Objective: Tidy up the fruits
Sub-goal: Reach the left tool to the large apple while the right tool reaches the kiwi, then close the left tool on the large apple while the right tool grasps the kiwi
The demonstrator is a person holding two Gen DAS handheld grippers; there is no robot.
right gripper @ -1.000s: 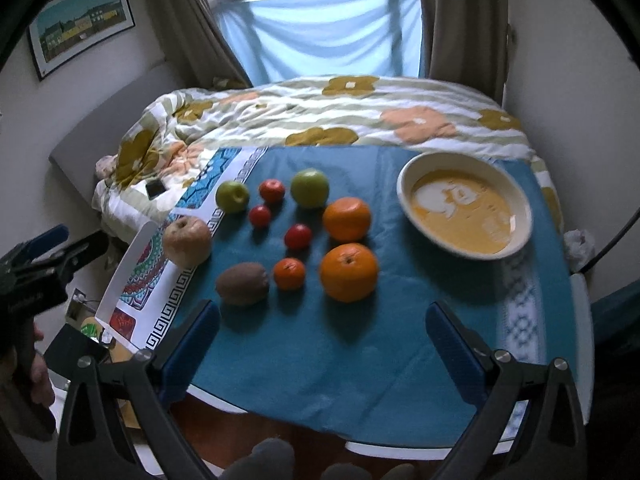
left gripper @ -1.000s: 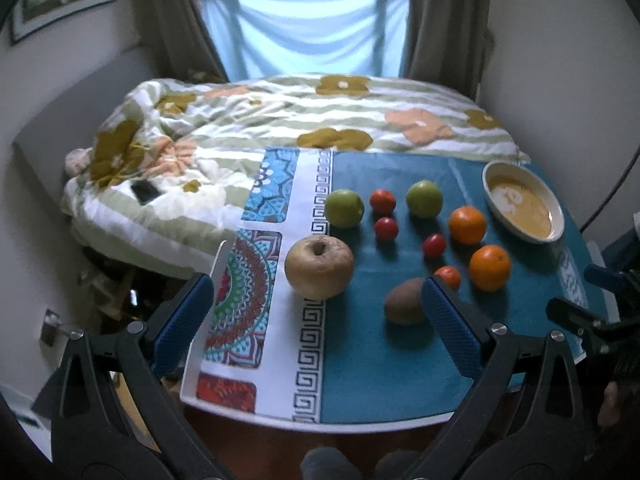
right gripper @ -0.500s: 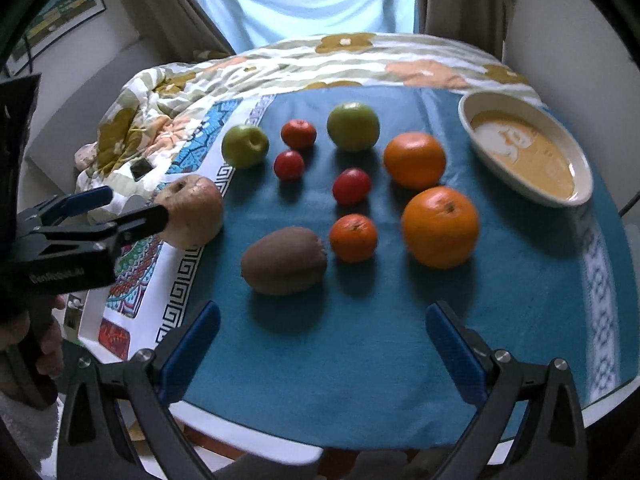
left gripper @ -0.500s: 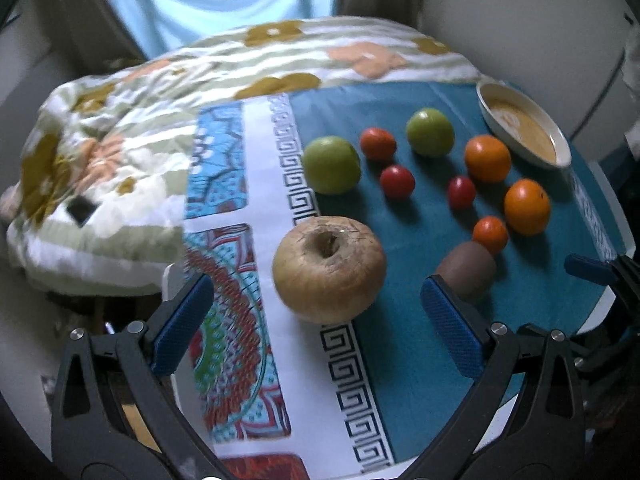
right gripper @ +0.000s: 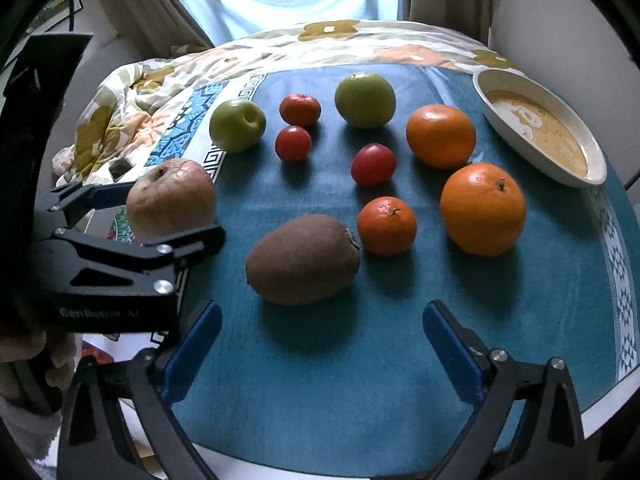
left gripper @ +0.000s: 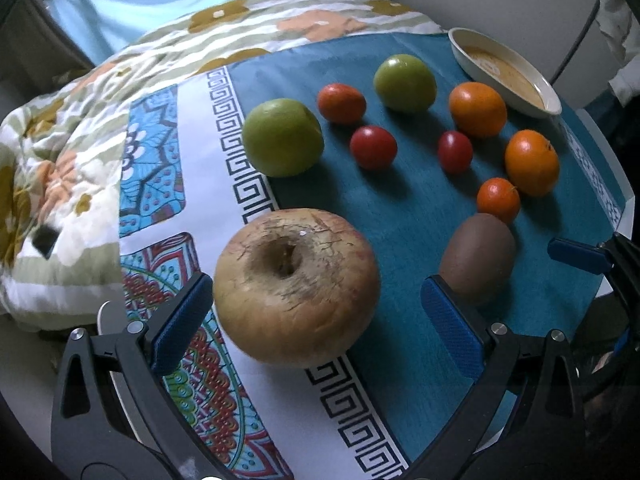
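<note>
We are at the reach-in step, nothing lifted yet. Our left gripper (left gripper: 316, 320) stands open around the big apple (left gripper: 296, 286), which sits between the jaws at the near left of the table, on the patterned edge of the cloth (left gripper: 280, 400); the blue pads (left gripper: 180, 320) flank it, and we cannot tell whether the left one already brushes the skin. Our right gripper (right gripper: 320, 356) is wide too, its jaws just beginning to close with nothing between them; the kiwi (right gripper: 303, 259) lies just beyond its tips. The rest of the fruit is spread on the teal cloth: two green apples (right gripper: 237, 125), small red tomatoes (right gripper: 293, 144), a small orange (right gripper: 386, 225) and two larger oranges (right gripper: 483, 209), with the bowl (right gripper: 600, 168) at the far right holding no fruit.

We judge the bowl the likely destination. Next we would need to squeeze the left jaws onto the apple evenly, as it is round and may roll, and bring the right gripper forward over the kiwi before closing.
</note>
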